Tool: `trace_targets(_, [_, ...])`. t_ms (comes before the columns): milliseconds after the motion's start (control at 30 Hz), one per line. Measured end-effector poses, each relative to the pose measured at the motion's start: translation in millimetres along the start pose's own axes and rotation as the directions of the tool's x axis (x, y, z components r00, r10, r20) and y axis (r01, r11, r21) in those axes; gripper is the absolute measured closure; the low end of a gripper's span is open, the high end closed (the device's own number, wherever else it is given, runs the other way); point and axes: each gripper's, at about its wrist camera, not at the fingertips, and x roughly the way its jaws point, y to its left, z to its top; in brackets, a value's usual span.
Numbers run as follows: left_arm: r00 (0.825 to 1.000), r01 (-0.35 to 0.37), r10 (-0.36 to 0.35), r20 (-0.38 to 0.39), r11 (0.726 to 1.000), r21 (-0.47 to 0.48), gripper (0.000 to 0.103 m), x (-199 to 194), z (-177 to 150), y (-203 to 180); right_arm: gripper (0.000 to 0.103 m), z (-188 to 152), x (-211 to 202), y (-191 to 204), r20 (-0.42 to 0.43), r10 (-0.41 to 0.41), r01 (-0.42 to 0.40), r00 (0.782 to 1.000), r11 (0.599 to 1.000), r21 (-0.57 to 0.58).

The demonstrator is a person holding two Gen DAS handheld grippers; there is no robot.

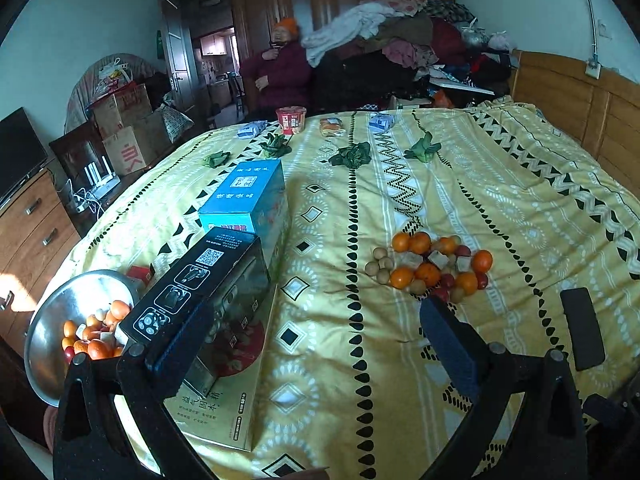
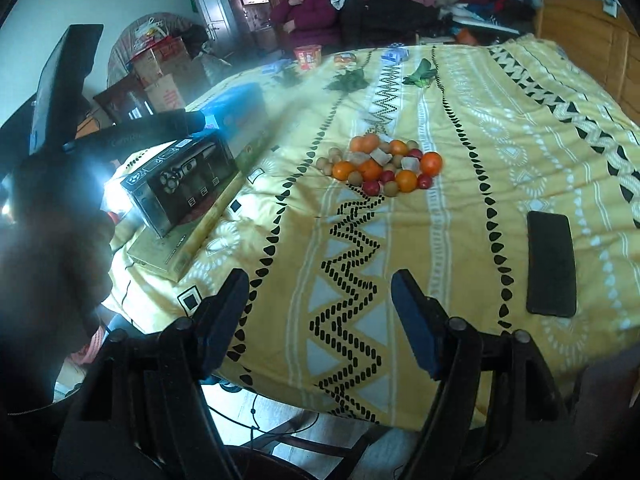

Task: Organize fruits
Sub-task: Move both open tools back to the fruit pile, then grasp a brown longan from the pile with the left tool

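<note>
Hovering above a yellow patterned bedspread [image 1: 340, 280], the left gripper [image 1: 316, 344] and right gripper [image 2: 320, 320] both stand wide open with nothing between their blue pads. A heap of oranges, small red fruit and brown round fruit [image 1: 430, 266] lies on the bedspread ahead of both, well apart from the fingers. Left of that heap sit a black box [image 1: 200, 280] and a blue box [image 1: 248, 196]; beyond the black box, a steel bowl [image 1: 52, 320] holds more fruit, while a dark phone [image 2: 551, 264] lies right of the heap.
</note>
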Motion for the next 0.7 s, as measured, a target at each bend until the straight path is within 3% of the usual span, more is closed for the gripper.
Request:
trace_targets(233, [1.0, -0.002, 0.003, -0.023, 1.0, 0.03, 0.0, 0.4, -1.7, -5.9, 0.026, -6.4, -1.0, -10.8, 0.003, 0.03, -0.03, 1.0, 0.999, 0.014])
trace_targets(433, [0.988, 0.104, -0.102, -0.118, 0.995, 0.01, 0.0, 21.1, -9.8, -2.7, 0.025, -10.6, 0.0, -16.5, 0.004, 0.044, -0.044, 0.999, 0.998, 0.035])
trace_targets(533, [0.966, 0.195, -0.192, -0.173, 0.981, -0.003, 0.0, 40.9, -17.5, -8.6, 0.025, -12.6, 6.0, -21.7, -0.011, 0.054, -0.053, 0.999, 0.997, 0.06])
trace_targets(700, [0.933, 0.276, -0.273, -0.233, 0.961, -0.021, 0.001, 86.3, -24.7, -28.4, 0.025, -14.0, 21.8, -39.0, -0.049, 0.044, -0.04, 0.998, 0.995, 0.093])
